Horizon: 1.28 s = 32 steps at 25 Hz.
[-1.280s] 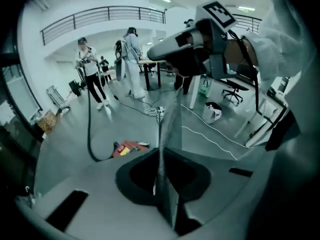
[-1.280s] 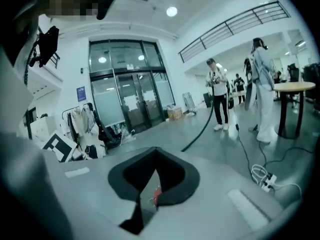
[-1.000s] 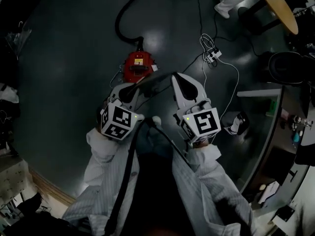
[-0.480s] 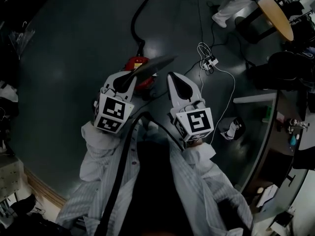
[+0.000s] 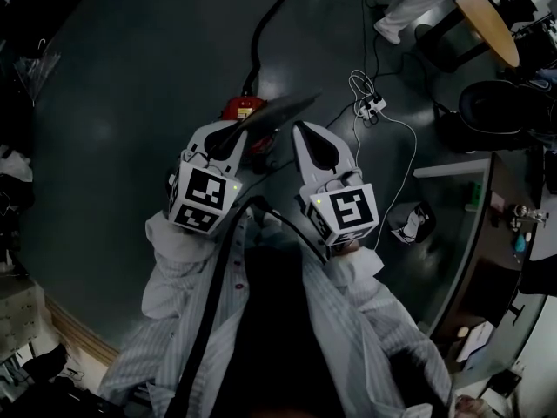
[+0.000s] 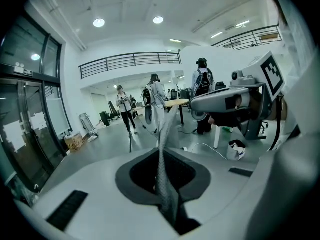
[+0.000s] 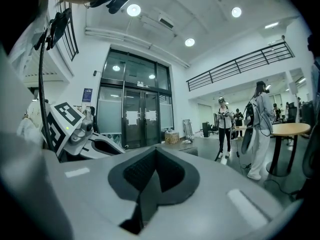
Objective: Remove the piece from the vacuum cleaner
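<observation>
The left gripper (image 6: 162, 184) is pinching one thin, grey, textured piece (image 6: 161, 151) between its jaws. The piece is rising out of the grip with its far end free in the air. In the head view it is reaching forward and to the right past the jaw tips, crossing over the vacuum cleaner. The right gripper (image 7: 150, 184) is gripping nothing, and its jaws are pressing together.

One red vacuum cleaner (image 5: 242, 108) is sitting on the dark floor (image 5: 130, 77) just beyond the two grippers, partly covered by the piece and the left gripper. One black hose (image 5: 271, 20) is running away from it across the floor. To the right, one power strip (image 5: 374, 105) is lying with a white cable (image 5: 406, 159) trailing from it. One round wooden tabletop (image 5: 493, 16) is standing farther off.

The room is a bright white hall with glass doors (image 7: 134, 119), a railed balcony (image 6: 130, 61) and round ceiling lights. Three people (image 6: 124, 109) are standing in it.

Both grippers are pointing forward, side by side and slightly apart, with their marker cubes toward the person. The person's pale striped sleeves (image 5: 187, 273) are extending behind them.
</observation>
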Each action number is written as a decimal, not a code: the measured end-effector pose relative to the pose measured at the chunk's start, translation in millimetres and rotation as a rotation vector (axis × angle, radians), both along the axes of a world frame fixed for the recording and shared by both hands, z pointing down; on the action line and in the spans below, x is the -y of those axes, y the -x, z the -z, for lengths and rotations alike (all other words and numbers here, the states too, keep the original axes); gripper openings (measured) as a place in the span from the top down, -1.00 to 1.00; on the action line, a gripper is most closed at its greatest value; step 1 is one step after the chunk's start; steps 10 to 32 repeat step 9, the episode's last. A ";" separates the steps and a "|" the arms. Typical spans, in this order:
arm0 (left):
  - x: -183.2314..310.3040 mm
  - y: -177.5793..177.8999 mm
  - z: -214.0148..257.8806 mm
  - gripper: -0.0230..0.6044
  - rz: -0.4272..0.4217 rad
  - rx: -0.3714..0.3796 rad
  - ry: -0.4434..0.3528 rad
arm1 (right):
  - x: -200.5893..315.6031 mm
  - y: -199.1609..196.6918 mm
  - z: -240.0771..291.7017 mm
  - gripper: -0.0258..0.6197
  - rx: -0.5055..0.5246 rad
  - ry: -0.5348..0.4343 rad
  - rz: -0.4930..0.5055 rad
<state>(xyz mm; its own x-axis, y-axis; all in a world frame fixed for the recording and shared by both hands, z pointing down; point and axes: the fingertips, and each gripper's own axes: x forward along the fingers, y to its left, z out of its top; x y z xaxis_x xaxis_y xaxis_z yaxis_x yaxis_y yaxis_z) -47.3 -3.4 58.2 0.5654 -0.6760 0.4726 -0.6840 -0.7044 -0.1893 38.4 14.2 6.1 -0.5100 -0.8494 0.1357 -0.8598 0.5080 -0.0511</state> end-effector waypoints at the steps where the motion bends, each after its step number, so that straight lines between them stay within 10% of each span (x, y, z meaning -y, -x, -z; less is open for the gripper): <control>1: -0.6 -0.9 -0.6 0.84 -0.001 0.004 0.000 | -0.9 -0.1 0.2 0.92 0.003 -0.007 0.006; 32: -6.0 -1.9 -4.4 0.84 -0.002 0.021 0.005 | -6.6 -1.1 -7.4 0.92 0.023 0.013 0.015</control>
